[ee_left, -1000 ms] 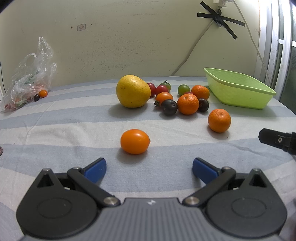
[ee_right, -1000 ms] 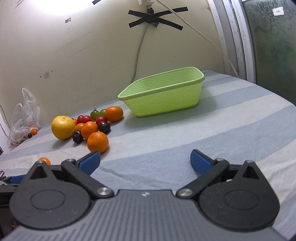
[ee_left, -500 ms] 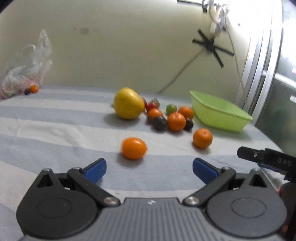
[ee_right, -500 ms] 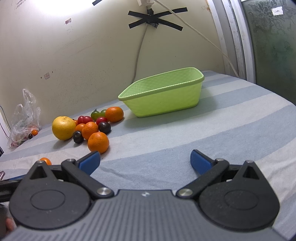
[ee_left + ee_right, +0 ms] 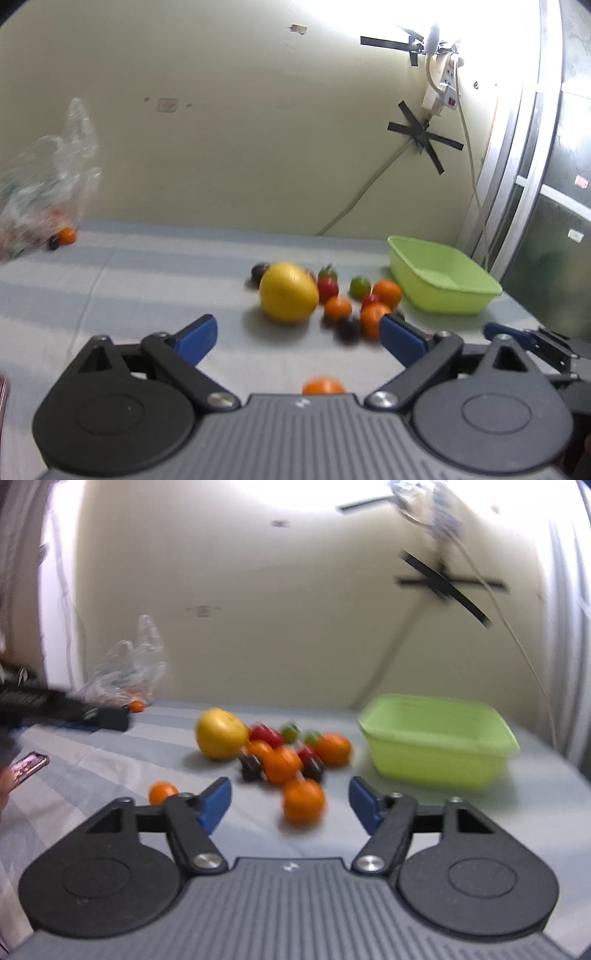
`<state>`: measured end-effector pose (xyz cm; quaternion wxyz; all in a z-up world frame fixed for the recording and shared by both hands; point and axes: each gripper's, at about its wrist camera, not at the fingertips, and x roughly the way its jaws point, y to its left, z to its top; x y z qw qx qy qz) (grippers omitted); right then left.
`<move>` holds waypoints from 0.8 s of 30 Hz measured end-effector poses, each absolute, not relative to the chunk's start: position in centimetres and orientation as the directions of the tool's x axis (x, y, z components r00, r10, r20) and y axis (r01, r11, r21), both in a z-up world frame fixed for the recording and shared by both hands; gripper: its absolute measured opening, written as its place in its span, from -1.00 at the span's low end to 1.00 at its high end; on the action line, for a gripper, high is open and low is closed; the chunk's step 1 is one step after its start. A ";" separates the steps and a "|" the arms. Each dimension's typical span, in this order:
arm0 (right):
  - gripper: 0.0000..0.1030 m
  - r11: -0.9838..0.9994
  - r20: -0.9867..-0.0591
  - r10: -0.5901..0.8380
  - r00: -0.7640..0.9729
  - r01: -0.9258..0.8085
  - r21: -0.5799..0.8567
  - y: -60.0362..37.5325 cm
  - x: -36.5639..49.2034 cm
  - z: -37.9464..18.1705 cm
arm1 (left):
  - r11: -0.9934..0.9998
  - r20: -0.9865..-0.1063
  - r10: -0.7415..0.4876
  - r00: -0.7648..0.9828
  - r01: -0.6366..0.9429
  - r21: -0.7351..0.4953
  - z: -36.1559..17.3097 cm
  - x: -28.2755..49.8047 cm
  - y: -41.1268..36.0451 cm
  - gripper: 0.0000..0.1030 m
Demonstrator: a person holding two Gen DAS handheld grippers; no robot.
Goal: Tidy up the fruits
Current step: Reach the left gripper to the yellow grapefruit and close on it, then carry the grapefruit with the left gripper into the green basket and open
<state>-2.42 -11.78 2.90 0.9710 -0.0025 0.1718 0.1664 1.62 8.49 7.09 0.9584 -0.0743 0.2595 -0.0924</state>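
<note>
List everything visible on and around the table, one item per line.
grapefruit: one, yellow, left end of the fruit cluster.
oranges: about five, orange; three in the cluster, one nearer the right gripper, one apart at left.
small tomato-like fruits: several, red, green and dark; blurred, exact count unclear; within the cluster.
basket: one, lime green, empty, right of the cluster.
plastic bag: one, clear, far left by the wall, small fruits beside it.
tablecloth: one, grey-blue striped.
power strip: one, white, on the wall.
phone: one, left edge.
left gripper: black, blue pads, open.
right gripper: black, blue pads, open, just been closing, nothing gripped.
</note>
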 end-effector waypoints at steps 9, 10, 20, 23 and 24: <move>0.25 0.845 -0.418 0.456 0.786 -0.530 -0.075 -5.1 6.8 3.5 | 0.928 -0.575 -0.299 0.762 0.091 -0.362 4.7 10.7 10.3 0.72; 0.26 0.836 -0.435 0.460 0.774 -0.543 -0.082 -4.4 8.0 3.3 | 0.927 -0.579 -0.298 0.759 0.085 -0.366 4.5 11.3 10.4 0.72; 0.27 0.819 -0.521 0.493 0.697 -0.573 0.008 -1.9 13.1 1.3 | 0.918 -0.636 -0.324 0.700 0.071 -0.390 2.7 14.0 9.8 0.14; 0.26 0.823 -0.448 0.509 0.735 -0.567 0.004 -3.6 10.9 2.6 | 0.933 -0.596 -0.312 0.740 0.120 -0.339 5.6 12.2 7.8 0.14; 0.26 0.831 -0.413 0.499 0.762 -0.556 -0.022 -4.3 10.0 3.2 | 0.933 -0.574 -0.320 0.754 0.144 -0.331 6.4 11.7 7.1 0.14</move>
